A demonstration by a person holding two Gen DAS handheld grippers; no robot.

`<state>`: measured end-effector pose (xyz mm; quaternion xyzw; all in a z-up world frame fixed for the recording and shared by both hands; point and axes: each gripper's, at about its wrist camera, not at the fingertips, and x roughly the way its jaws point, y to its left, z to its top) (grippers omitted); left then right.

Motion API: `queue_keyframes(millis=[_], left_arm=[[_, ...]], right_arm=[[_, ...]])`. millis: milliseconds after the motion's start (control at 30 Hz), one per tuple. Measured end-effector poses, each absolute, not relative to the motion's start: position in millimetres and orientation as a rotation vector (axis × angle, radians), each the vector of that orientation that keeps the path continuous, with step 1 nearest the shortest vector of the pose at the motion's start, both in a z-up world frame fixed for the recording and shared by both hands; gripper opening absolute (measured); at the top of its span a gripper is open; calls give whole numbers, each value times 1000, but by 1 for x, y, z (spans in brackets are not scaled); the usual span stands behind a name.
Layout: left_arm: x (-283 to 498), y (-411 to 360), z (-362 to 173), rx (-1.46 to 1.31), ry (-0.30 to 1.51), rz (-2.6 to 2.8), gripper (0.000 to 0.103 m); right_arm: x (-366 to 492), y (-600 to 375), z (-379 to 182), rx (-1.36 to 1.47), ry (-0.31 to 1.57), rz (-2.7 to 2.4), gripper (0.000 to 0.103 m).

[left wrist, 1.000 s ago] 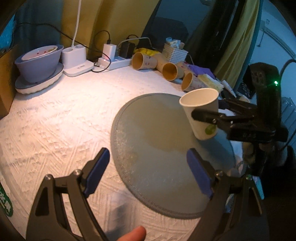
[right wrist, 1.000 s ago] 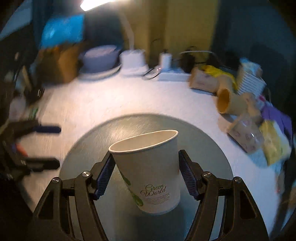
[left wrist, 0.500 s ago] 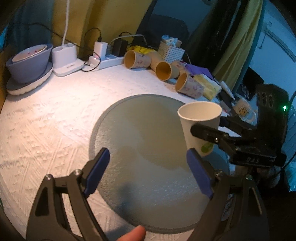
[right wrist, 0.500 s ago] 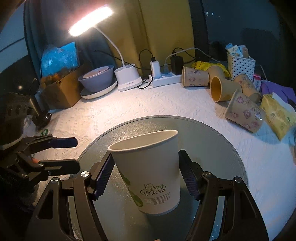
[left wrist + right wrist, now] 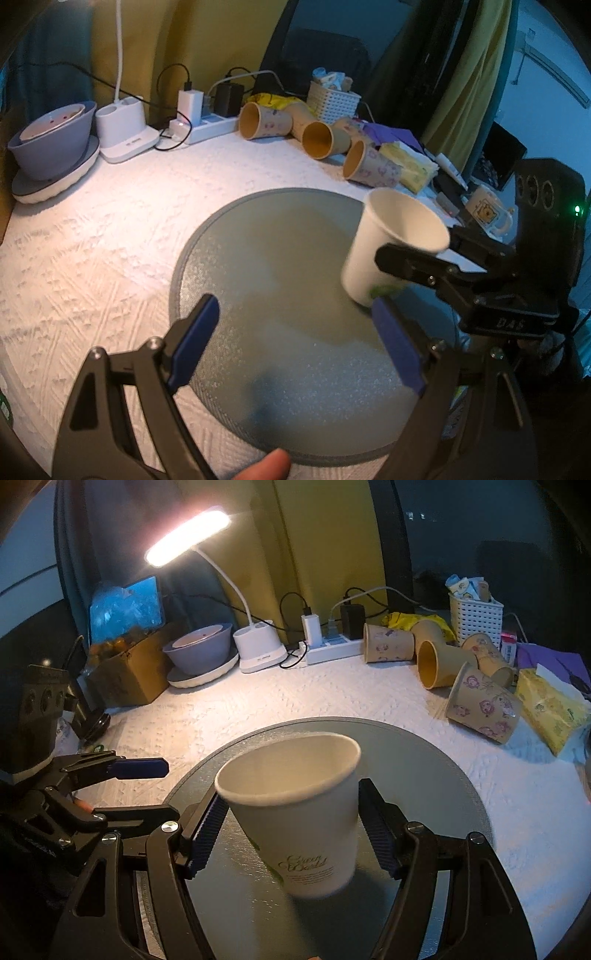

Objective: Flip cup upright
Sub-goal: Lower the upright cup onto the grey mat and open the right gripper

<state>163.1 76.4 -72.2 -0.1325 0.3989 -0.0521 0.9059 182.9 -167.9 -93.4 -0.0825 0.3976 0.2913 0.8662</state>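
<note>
Your right gripper has its fingers closed on the white paper cup, mouth up but tilted, its base at or just above the round grey mat; contact cannot be confirmed. Judged from this, the flip is essentially done; what remains is to level the cup, seat it on the mat and let go. Your left gripper hangs over the mat's near side with its fingers spread wide, holding nothing. Count: one white cup, one mat, four patterned cups lying on the table, one lamp.
</note>
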Motion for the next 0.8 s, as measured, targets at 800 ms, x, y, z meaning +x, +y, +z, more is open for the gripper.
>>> queue_keyframes(millis=[800], left_arm=[[147,59,-64,-235,808,-111,86]], right_arm=[[160,-175,-89,-257,824,489,77]])
